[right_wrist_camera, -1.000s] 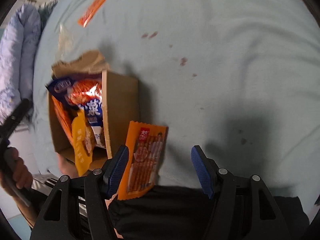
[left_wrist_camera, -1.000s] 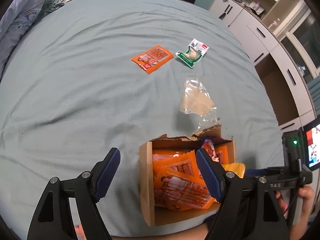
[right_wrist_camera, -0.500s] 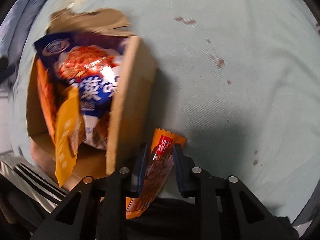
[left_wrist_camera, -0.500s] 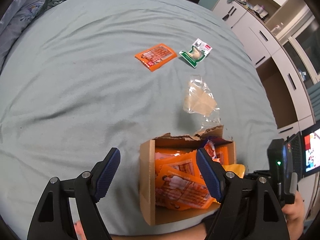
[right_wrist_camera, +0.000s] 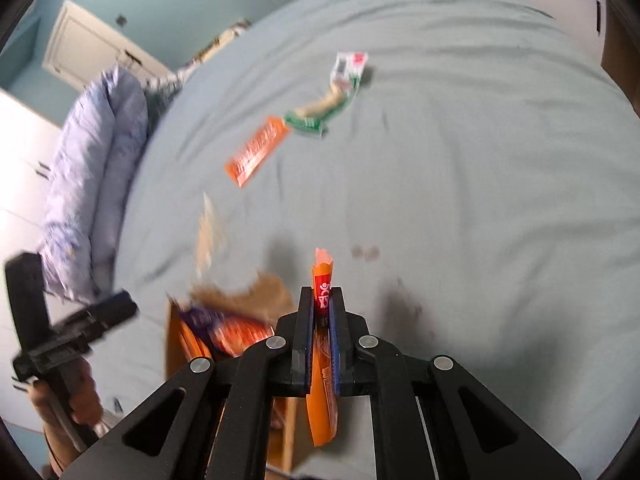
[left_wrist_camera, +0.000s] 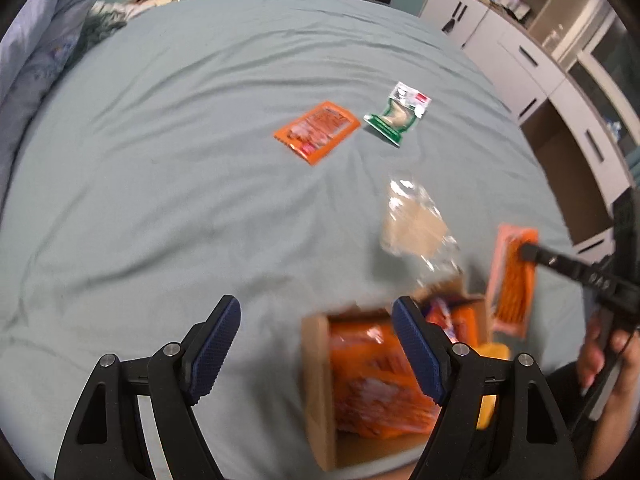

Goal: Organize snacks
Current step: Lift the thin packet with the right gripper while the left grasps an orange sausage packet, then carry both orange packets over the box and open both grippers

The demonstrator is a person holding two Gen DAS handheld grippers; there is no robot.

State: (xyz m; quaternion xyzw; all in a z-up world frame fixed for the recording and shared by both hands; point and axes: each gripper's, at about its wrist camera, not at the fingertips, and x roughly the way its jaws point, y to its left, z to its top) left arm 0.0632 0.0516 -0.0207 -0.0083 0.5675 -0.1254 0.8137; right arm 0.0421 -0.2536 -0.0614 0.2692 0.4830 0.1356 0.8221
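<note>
A second ago our right gripper (right_wrist_camera: 320,332) stood spread over the orange stick-snack packet (right_wrist_camera: 322,376) lying flat on the bed (right_wrist_camera: 460,152) beside the cardboard box (right_wrist_camera: 240,300); now its fingers are pressed together on that packet and hold it edge-on, clear of the sheet. In the left wrist view the same packet (left_wrist_camera: 513,280) hangs upright from the gripper's tip (left_wrist_camera: 528,254), just past the box's right wall (left_wrist_camera: 480,312). Our left gripper (left_wrist_camera: 316,344) has barely shifted: its fingers (left_wrist_camera: 216,344) stay spread wide with nothing between them, hovering by the left side of the box (left_wrist_camera: 316,380), which is packed with orange and blue packets. Farther up the bed, toward its middle, an orange packet (left_wrist_camera: 316,132) and a green-and-white packet (left_wrist_camera: 398,114) lie just beside each other, as before, and a clear plastic bag (left_wrist_camera: 416,228) lies between them and the box's torn flap.
</note>
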